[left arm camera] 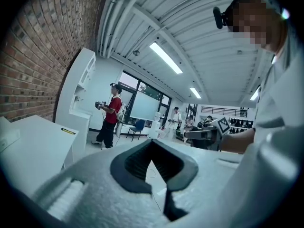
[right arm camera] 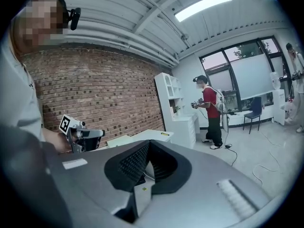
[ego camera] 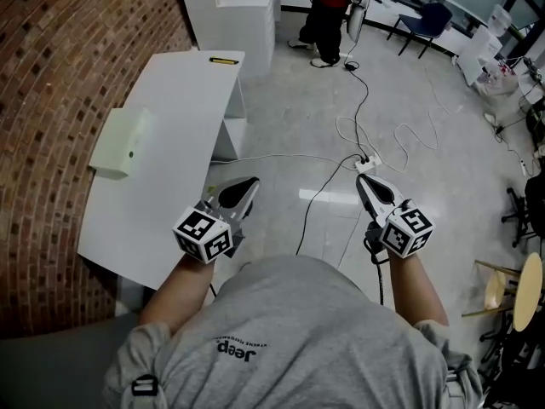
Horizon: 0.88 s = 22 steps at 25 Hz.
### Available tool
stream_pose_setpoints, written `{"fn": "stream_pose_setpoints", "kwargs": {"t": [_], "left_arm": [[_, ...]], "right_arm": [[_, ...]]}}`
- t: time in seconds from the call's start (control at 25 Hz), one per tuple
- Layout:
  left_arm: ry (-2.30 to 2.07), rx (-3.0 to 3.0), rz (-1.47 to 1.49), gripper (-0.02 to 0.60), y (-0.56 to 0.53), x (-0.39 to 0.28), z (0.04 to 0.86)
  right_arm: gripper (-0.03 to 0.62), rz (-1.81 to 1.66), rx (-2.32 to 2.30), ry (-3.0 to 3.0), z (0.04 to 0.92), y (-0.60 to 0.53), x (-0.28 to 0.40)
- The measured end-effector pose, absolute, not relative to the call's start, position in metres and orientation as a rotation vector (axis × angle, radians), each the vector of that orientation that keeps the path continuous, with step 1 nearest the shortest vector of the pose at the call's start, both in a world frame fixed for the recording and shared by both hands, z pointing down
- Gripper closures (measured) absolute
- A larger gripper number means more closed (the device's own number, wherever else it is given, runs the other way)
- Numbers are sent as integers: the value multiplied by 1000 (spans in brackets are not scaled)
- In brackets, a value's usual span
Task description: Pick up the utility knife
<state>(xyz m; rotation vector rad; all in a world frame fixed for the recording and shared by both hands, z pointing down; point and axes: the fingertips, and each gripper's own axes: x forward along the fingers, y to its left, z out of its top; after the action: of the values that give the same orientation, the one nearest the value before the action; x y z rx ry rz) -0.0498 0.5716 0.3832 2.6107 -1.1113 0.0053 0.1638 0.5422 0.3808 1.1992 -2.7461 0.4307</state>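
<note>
The left gripper (ego camera: pixel 252 181) is closed, its jaws meeting at the tips with nothing between them. It hovers by the near right edge of the white table (ego camera: pixel 170 100). The right gripper (ego camera: pixel 361 180) is closed and empty too, held over the bare floor, well apart from the table. The utility knife (ego camera: pixel 223 60), a small yellow and black thing, lies flat at the far end of the table, close to its far edge and well away from both grippers. A pale box (ego camera: pixel 122 143) sits on the table's left side by the brick wall (ego camera: pixel 51 75). White cables and a power strip (ego camera: pixel 366 164) lie on the floor ahead.
</note>
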Motion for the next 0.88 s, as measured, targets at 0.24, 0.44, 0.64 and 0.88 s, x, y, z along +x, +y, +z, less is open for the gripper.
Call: {"fn": "stream_pose_setpoints", "kwargs": {"t": [0.24,0.44,0.64,0.88], "left_arm": [[-1140,2609,-6,581,573,-11,379],[-1154,2605,-12,581,575,17,379],[-1143,2591,-1,581,562,34,382],[-1114,2587,-13,581,514,20,388]], "right_arm": [[585,414,1135,-2744,383,542,187],[585,420,1102,-2753,386,540,208],[585,436,1086,-2746,390,524,219],[585,464,1094,-2736,398,482,203]]}}
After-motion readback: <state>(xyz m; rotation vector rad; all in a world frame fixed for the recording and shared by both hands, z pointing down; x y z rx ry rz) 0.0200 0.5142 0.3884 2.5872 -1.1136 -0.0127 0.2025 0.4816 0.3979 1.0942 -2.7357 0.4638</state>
